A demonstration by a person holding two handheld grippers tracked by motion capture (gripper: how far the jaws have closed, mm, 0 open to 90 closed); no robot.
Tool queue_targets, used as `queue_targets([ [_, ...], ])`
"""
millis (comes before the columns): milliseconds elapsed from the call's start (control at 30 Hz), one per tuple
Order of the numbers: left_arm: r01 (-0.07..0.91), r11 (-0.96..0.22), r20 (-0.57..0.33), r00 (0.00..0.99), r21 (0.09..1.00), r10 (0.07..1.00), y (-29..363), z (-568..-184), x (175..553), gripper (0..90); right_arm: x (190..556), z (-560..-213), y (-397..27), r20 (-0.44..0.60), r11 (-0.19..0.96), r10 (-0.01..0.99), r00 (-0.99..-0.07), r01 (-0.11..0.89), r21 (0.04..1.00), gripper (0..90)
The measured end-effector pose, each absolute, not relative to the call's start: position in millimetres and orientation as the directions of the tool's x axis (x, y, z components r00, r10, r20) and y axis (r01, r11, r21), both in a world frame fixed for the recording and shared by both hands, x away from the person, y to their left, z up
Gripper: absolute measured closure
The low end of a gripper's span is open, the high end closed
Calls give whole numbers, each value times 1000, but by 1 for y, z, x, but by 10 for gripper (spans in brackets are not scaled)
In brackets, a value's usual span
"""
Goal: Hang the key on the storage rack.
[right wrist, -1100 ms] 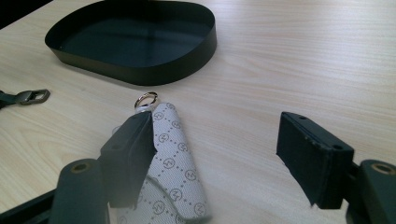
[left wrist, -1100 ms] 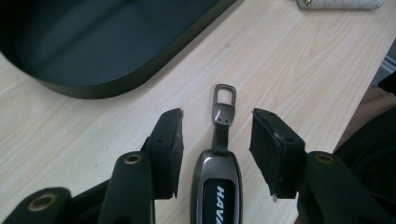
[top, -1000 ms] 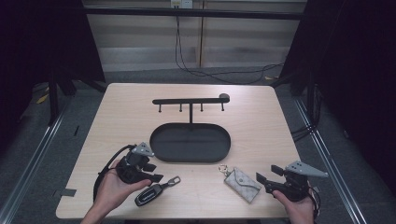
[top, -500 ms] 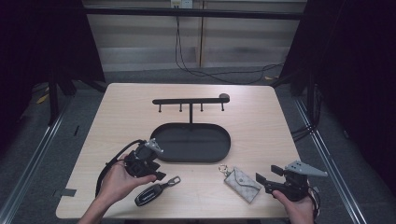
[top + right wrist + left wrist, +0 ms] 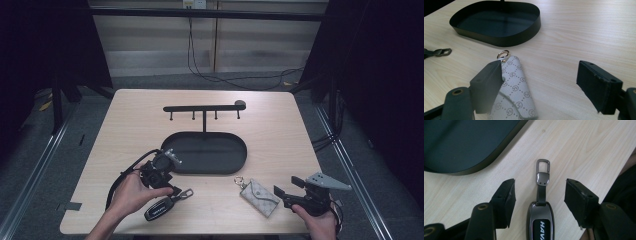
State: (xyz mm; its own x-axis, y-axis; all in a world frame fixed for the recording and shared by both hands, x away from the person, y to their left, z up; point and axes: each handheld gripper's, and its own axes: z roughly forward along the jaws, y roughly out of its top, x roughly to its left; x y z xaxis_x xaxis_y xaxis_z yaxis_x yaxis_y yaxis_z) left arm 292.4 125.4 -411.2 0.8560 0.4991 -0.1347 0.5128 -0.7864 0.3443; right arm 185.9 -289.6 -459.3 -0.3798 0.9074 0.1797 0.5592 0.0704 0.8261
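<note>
pale wood tabletop (image 5: 135, 130) carries a black oval tray (image 5: 206, 152), bare inside, with a hook rack (image 5: 202, 108) behind it. nearer the person and left of the tray, the left gripper (image 5: 539, 195) has just been opening, its fingers apart around the car key fob (image 5: 540, 220), not pressing it. nearer and right of the tray, the right gripper (image 5: 540, 82) has also been opening, with the patterned key pouch (image 5: 515, 92) lying loose beside one finger. nothing looks stowed yet; both items probably still need lifting.

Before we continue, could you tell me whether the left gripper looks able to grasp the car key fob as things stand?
Probably yes: the left gripper has open jaws either side of the car key fob, with nothing between.
</note>
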Motion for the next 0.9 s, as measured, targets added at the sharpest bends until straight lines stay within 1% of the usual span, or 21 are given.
queue_targets([
  [133, 505, -808, -138, 863, 303, 487, 116, -416, 293, 396, 186, -459, -290, 177, 74, 907, -381, 559, 826, 212],
  [200, 500, -811, -128, 865, 305, 485, 110, -418, 293, 396, 186, -460, -289, 176, 74, 909, -379, 561, 824, 216],
  [333, 492, -825, -114, 870, 279, 480, 100, -421, 294, 429, 186, -460, -289, 174, 76, 909, -378, 561, 824, 219],
  [433, 505, -818, -120, 862, 275, 492, 95, -423, 295, 458, 186, -460, -289, 176, 76, 908, -380, 562, 824, 220],
  [500, 494, -828, -104, 868, 266, 485, 93, -426, 296, 486, 186, -460, -289, 174, 79, 907, -383, 562, 823, 220],
  [600, 483, -842, -112, 876, 240, 470, 90, -432, 299, 509, 186, -460, -289, 173, 83, 907, -384, 566, 820, 225],
  [633, 481, -849, -124, 877, 219, 465, 88, -437, 300, 536, 186, -460, -289, 175, 81, 907, -383, 567, 820, 226],
  [800, 470, -858, -138, 882, 206, 450, 85, -442, 302, 554, 186, -460, -289, 174, 80, 908, -381, 566, 821, 227],
  [833, 463, -863, -138, 886, 200, 444, 84, -444, 303, 567, 186, -460, -289, 173, 81, 908, -382, 566, 820, 226],
  [867, 462, -864, -140, 886, 198, 442, 83, -445, 304, 607, 187, -460, -289, 172, 83, 908, -382, 566, 820, 227],
  [900, 463, -865, -144, 886, 194, 442, 82, -446, 304, 607, 187, -460, -289, 172, 83, 908, -382, 566, 820, 227],
])
